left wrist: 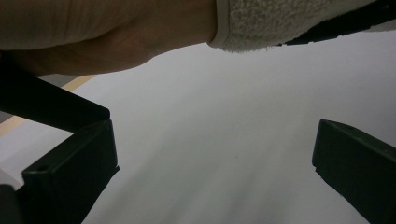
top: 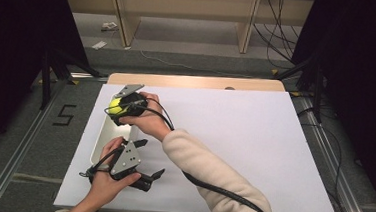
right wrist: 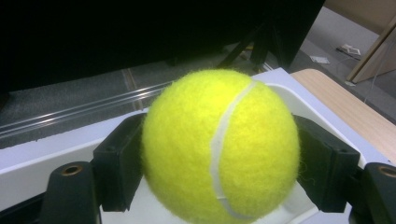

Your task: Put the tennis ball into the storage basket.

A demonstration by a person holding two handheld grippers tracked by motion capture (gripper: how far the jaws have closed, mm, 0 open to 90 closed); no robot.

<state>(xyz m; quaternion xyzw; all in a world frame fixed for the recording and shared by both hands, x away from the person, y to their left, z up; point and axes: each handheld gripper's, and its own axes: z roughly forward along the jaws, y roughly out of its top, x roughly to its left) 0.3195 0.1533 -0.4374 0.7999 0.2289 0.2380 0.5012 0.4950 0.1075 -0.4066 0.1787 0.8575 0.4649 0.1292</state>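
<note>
The right gripper [right wrist: 219, 154] clamps the tennis ball [right wrist: 219, 144] between its jaws – the white tray [top: 102, 137] lies directly beneath, toward 6 o'clock – while the left gripper [top: 147, 158] rests wide open on the counter [top: 253, 140].

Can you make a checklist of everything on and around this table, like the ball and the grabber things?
Surface: white table top, wooden strip at far edge.
Job's things: yellow tennis ball held over white tray.
Clutter: nothing seen.
Grippers: right gripper jaws clamp the ball; left gripper jaws apart, holding nothing.
Cables: black cable trails along the sleeve.
Surroundings: grey floor, wooden shelf legs, loose wires, black curtains.
</note>
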